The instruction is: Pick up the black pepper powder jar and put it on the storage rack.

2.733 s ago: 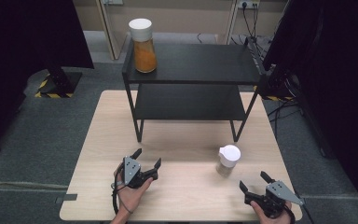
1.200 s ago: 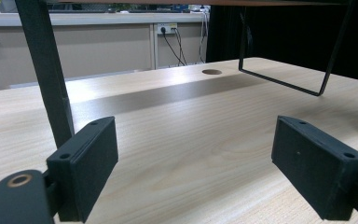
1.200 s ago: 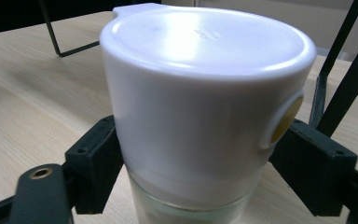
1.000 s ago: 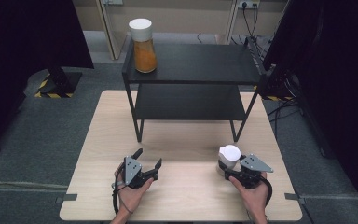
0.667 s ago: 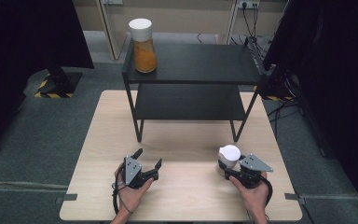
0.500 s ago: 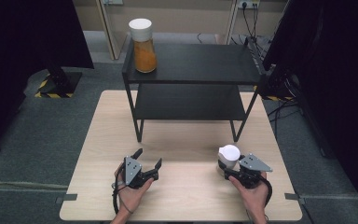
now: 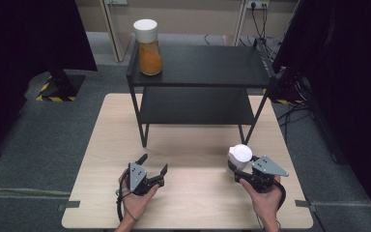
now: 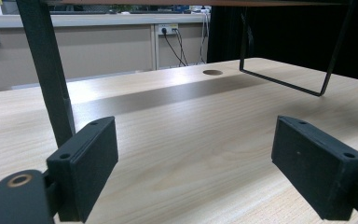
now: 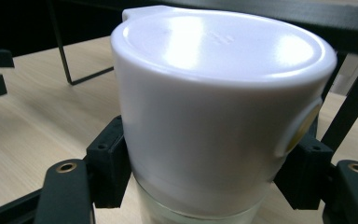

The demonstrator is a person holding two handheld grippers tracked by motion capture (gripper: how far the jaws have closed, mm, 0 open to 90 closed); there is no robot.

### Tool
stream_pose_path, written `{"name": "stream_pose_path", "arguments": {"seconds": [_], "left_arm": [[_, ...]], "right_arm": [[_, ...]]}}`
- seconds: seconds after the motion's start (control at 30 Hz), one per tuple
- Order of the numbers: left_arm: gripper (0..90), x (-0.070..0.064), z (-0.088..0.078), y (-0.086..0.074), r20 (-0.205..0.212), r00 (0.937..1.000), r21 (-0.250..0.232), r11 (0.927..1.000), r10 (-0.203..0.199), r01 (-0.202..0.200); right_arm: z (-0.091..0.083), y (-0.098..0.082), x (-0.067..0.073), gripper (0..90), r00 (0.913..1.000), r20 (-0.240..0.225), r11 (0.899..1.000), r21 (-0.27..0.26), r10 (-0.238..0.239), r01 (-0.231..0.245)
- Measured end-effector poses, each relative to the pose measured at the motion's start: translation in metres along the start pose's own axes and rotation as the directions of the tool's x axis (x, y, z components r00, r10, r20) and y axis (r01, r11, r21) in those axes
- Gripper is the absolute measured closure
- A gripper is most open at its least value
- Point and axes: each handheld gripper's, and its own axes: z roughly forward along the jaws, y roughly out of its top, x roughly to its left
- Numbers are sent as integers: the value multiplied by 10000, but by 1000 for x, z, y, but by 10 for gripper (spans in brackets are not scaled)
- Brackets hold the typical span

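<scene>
A small glass jar with a white lid (image 7: 240, 154) stands on the right side of the light wooden table (image 7: 193, 203). My right gripper (image 7: 235, 166) reaches it from the front right and is shut on it. In the right gripper view the jar (image 9: 214, 107) sits close up, with both black pads pressed on its sides just under the lid. My left gripper (image 7: 153, 163) rests on the table at front left, open, with bare wood between its fingers (image 8: 86, 163). A hand holds each gripper.
A black two-level shelf rack (image 7: 207, 65) stands at the back of the table. A tall jar of orange contents with a white lid (image 7: 149, 47) is on its top left corner. A rack leg (image 8: 46, 70) rises just beyond my left gripper.
My right gripper has come in from the table's front right corner to the white-lidded jar and closed on it. The left gripper has stayed where it was.
</scene>
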Motion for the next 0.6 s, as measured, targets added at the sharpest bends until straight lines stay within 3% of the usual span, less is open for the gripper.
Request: {"name": "stream_pose_path", "arguments": {"seconds": [0.6], "left_arm": [[139, -1, 0, 0, -31, 10000, -29, 10000, 18, -18]], "right_arm": [[-7, 30, -2, 306, 9994, 357, 9974, -723, -5, 30]]}}
